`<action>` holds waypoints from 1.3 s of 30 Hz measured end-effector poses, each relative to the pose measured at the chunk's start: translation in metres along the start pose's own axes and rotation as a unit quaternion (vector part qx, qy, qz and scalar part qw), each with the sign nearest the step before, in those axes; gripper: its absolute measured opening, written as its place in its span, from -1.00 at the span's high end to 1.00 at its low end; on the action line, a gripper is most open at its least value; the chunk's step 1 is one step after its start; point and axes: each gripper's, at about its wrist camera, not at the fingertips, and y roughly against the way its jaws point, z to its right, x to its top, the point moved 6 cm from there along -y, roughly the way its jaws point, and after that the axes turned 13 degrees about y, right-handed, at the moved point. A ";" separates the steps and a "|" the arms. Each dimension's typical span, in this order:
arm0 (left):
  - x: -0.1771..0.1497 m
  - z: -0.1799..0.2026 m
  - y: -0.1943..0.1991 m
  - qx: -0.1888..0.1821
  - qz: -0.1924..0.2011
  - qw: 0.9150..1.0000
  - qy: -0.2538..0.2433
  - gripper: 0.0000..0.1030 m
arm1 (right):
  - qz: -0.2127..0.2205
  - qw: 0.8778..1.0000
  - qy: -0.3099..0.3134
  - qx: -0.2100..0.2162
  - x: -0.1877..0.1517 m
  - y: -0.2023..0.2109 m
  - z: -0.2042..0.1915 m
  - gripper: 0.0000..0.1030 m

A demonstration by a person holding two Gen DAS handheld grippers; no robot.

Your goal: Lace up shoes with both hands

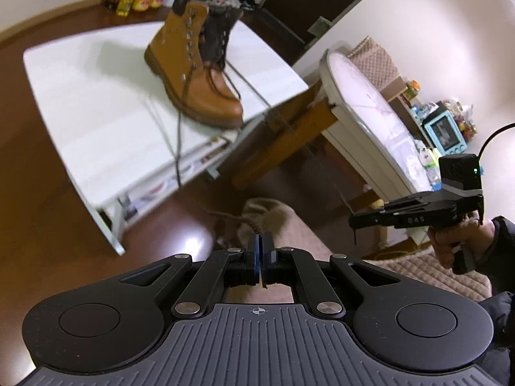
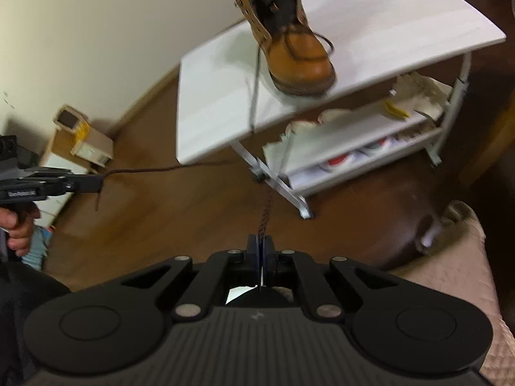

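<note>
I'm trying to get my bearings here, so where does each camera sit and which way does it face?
Left wrist: on the left tool, facing down at the boot on the white table; right tool and hand show.
Right wrist: on the right tool, facing the boot's toe; left tool and hand show.
Shared: boot, table, brown lace, both tools shut on lace.

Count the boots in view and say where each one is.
1. A single tan boot stands near the edge of the white table, its laces trailing off toward the grippers. A second boot may be out of view.
</note>
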 end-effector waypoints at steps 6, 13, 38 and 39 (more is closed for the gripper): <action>-0.035 0.032 -0.012 -0.025 -0.004 1.000 0.002 0.98 | -0.053 0.997 0.054 -0.034 -0.040 0.023 0.004 0.96; -0.093 0.088 -0.024 -0.024 0.058 0.998 0.021 0.98 | -0.054 0.994 0.090 -0.034 -0.082 0.069 0.030 0.96; -0.190 0.203 -0.064 0.024 0.105 0.994 0.014 0.98 | 0.001 0.994 0.103 0.031 -0.183 0.142 0.038 0.96; -0.188 0.205 -0.064 0.036 0.115 0.993 0.011 0.98 | 0.013 0.995 0.099 0.028 -0.182 0.146 0.038 0.96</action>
